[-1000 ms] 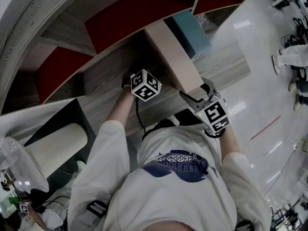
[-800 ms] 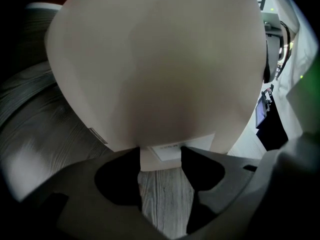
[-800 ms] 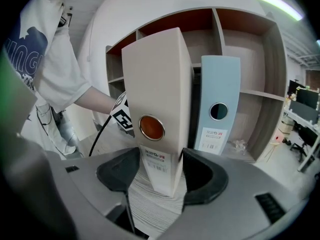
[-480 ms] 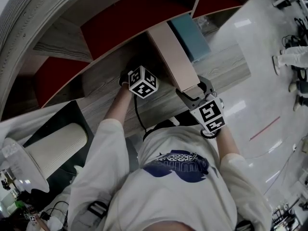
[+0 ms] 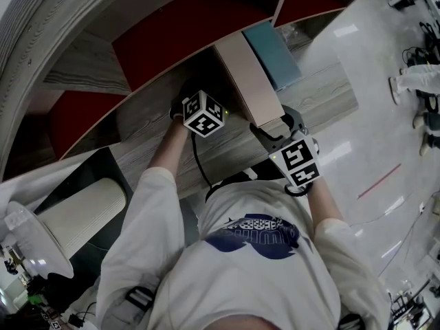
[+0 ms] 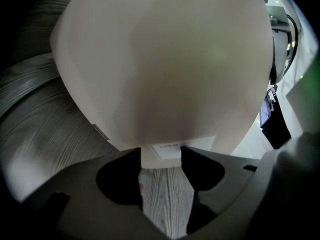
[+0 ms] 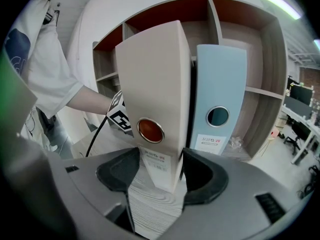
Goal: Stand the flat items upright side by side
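The beige binder [image 5: 249, 81] is standing nearer the blue binder [image 5: 273, 50] than before, upright just beside it; my left gripper [image 6: 161, 156] and right gripper [image 7: 159, 160] are clamping its opposite ends.

An office: a beige binder [image 7: 155, 94] and a blue binder [image 7: 220, 94] in wooden shelving [image 7: 274, 64], monitors [image 7: 300, 94] beyond, glossy floor [image 5: 385, 129].

Brightness: head view dim; shelf [image 5: 89, 47] recesses are left in shadow.
Glare: white reflections are seen on the floor [image 5: 385, 102], right.
Source: a ceiling strip [image 7: 275, 0] is shown far right.
Focus: the beige binder [image 6: 160, 64] is blurred at close range.
Distortion: edges are bowed and vignetted.
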The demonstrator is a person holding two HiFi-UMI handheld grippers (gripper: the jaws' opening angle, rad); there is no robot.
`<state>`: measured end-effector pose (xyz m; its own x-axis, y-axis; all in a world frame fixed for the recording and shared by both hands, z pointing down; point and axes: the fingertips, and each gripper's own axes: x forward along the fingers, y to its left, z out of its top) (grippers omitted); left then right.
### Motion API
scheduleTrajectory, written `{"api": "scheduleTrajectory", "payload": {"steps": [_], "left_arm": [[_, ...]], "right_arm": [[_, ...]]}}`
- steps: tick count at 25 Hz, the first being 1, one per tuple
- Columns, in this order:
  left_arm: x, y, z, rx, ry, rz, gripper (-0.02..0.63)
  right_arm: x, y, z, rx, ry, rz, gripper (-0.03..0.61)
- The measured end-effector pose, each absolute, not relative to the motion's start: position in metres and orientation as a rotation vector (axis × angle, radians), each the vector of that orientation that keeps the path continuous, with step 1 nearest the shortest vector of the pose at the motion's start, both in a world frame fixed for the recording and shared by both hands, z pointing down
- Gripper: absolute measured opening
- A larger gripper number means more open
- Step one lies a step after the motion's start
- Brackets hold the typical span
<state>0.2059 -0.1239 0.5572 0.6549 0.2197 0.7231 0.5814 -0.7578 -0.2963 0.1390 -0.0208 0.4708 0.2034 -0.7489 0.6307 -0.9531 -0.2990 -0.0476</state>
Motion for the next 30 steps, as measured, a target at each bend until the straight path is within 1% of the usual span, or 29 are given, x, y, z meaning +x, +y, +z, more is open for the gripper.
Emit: {"api": "scheduleTrajectory", "payload": {"steps": [6, 17, 24, 26, 28, 30], "left_arm": [[0.205, -0.127, 0.557, -2.365, -0.617, -0.959, 0.245], [0.16, -0.079, 0.533, -2.394, -0.705, -0.982, 0.247], [0.163, -0.074, 0.531, -2.409, -0.705, -0.975, 0.249], [0.163, -0.075, 0.532, -2.41, -0.709, -0.979, 0.249], [0.163, -0.074, 0.532, -2.408, -0.71, -0.982, 0.249], [0.163, -0.074, 0.532, -2.404, -0.714, -0.986, 0.249]], "right_arm": [[0.143, -0.021, 0.47, 2.146, -1.577, 0.812, 0.267], [0.143, -0.017, 0.47, 2.222, -1.543, 0.831, 0.262], [0.14, -0.012, 0.464, 2.247, -1.529, 0.821, 0.262], [0.138, -0.005, 0.462, 2.262, -1.523, 0.823, 0.251], [0.136, 0.0, 0.461, 2.278, -1.518, 0.839, 0.218], [0.135, 0.003, 0.463, 2.28, -1.516, 0.852, 0.199]]}}
